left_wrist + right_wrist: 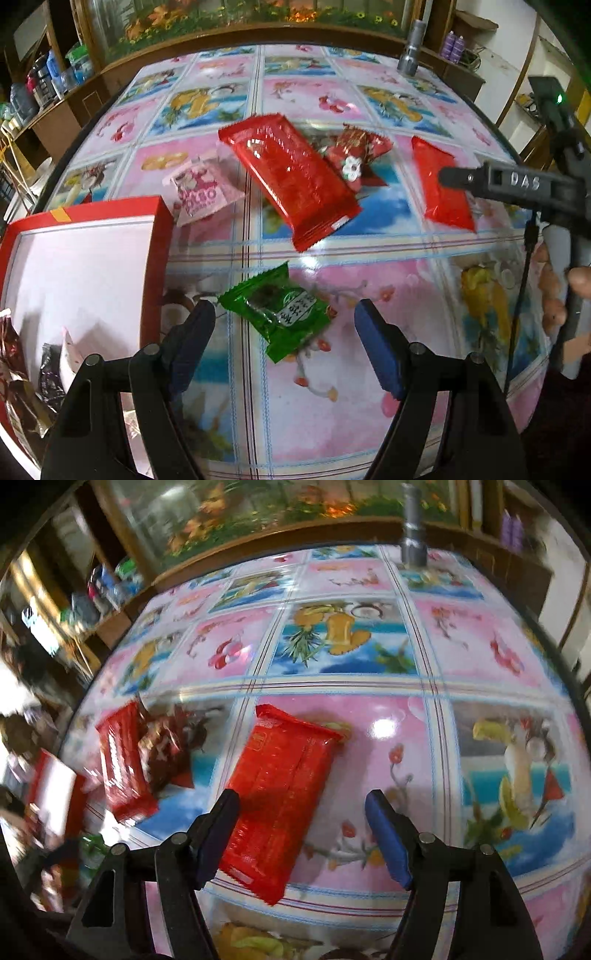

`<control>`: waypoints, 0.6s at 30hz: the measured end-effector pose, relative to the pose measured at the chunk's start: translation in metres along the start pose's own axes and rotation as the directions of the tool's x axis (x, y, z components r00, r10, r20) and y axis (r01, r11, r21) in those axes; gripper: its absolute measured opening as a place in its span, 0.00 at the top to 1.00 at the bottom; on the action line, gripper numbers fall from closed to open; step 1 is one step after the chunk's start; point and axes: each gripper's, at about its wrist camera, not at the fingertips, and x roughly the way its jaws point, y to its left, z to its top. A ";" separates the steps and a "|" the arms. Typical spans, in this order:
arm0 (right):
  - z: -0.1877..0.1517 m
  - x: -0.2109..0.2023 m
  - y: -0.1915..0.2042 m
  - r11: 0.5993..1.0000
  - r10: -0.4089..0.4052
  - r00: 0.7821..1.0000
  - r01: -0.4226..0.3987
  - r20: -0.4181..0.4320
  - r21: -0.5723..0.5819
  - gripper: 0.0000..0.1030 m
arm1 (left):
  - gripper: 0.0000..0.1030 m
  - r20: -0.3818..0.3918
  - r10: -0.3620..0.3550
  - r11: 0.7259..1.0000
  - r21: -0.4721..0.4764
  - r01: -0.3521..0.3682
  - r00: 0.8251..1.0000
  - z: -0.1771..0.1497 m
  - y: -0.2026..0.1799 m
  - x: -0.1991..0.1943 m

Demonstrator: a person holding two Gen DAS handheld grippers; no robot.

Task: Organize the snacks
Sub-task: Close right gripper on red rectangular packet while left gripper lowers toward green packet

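A green snack packet [280,310] lies on the flowered tablecloth, and my left gripper [284,308] hangs open just above it, one pad on each side and neither touching. Beyond it lie a long red packet [291,177], a dark red flowered bag [354,151] and a pink packet [201,194]. The red box [159,221] at the left holds several snacks in its near corner. My right gripper [303,801] is open over a second red packet [284,797], which lies flat under its left pad. From the left wrist view one of its fingers [509,182] reaches over that packet [447,206].
A metal cylinder [410,48] stands at the table's far edge, with a wooden ledge and a flower display behind it. Cluttered shelves line the left side. A hand [580,280] grips the right tool near the table's right rim.
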 end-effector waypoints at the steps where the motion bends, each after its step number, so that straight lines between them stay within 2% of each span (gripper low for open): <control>1: 0.000 0.001 0.003 1.000 -0.013 1.000 0.013 -0.003 0.000 0.30 | 0.24 -0.002 0.005 1.000 0.004 -0.005 1.000 -0.001 0.000 0.001; 3: 0.000 0.003 0.008 0.998 -0.059 0.998 0.059 0.007 -0.009 0.29 | 0.24 0.001 0.010 1.000 0.010 -0.010 1.000 -0.003 0.000 0.004; 6: -0.002 0.006 0.018 0.998 -0.064 0.998 0.065 0.023 -0.026 0.28 | 0.24 0.003 0.004 1.000 0.004 -0.004 1.000 -0.004 0.003 0.007; 12: -0.011 0.016 0.043 0.969 -0.192 0.979 0.200 0.068 -0.147 0.26 | 0.24 0.017 -0.005 0.999 -0.054 0.006 1.000 -0.006 0.012 0.004; 14: -0.015 0.016 0.051 0.952 -0.225 0.969 0.240 0.100 -0.188 0.29 | 0.24 0.025 -0.001 0.997 -0.071 0.002 1.000 -0.008 0.013 0.003; 18: -0.015 0.014 0.049 0.960 -0.180 0.979 0.196 0.095 -0.202 0.41 | 0.24 0.035 -0.021 0.992 -0.127 0.025 0.999 -0.012 0.019 -0.001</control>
